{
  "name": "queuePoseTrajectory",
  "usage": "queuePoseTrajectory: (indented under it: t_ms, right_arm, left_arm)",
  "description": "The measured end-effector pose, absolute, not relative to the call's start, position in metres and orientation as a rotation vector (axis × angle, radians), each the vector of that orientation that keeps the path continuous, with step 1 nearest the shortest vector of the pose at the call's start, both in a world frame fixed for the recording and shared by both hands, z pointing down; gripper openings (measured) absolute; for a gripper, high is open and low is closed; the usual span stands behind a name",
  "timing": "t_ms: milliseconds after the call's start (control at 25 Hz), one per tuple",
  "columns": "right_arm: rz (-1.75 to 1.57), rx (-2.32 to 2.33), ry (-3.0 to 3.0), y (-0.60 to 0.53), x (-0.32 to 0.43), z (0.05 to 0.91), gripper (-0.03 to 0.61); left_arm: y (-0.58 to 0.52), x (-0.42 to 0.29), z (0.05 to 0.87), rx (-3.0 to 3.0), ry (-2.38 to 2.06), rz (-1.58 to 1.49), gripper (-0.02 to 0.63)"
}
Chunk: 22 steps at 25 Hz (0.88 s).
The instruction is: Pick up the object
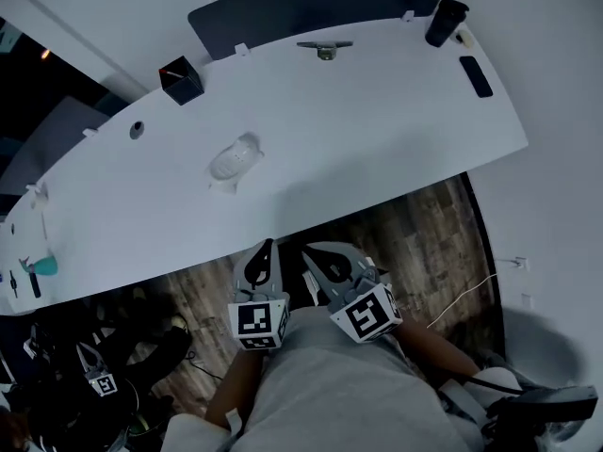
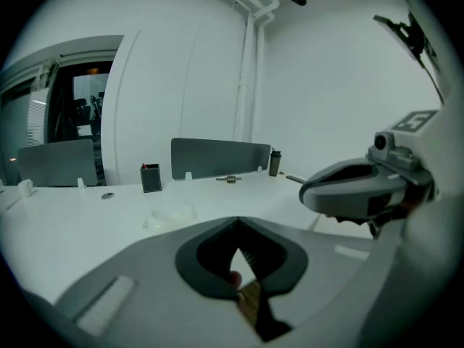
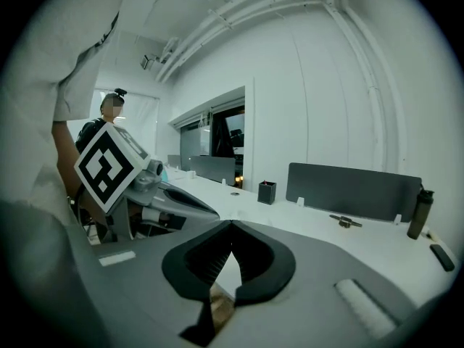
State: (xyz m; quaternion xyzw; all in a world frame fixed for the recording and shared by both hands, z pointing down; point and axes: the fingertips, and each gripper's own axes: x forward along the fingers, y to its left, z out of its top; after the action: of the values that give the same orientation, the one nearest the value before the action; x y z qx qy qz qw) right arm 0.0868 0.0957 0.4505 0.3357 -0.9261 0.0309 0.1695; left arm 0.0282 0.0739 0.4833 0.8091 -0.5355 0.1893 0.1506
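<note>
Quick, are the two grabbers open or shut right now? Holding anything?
Left gripper: shut, holding nothing.
Right gripper: shut, holding nothing.

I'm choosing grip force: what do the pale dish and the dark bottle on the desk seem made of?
Pale dish: likely plastic or silicone, matte whitish, soft rounded rim, no glints. Dark bottle: matte black, plastic or coated metal; too small to tell.

Object [image 1: 234, 161] on table [image 1: 377, 121], box [image 1: 181, 80] behind it leftward, bottle [image 1: 445, 19] far right
</note>
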Motion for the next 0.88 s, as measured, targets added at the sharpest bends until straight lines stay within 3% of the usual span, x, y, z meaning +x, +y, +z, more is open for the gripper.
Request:
queuePoseTrajectory:
  t_ms: [520, 880]
  right_arm:
    - [0.062, 0.820, -2.541, 0.013, -0.015, 0.462, 0.002]
    - [0.075, 0.791, -2.469, -0.025, -0.043, 0.474, 0.002]
  left_arm:
    - [0.000, -0.074, 0.486, 2.344, -1.463, 0.536, 0.002]
    - [-0.023, -0.119, 0.504, 2.309, -1.390, 0.545, 0.002]
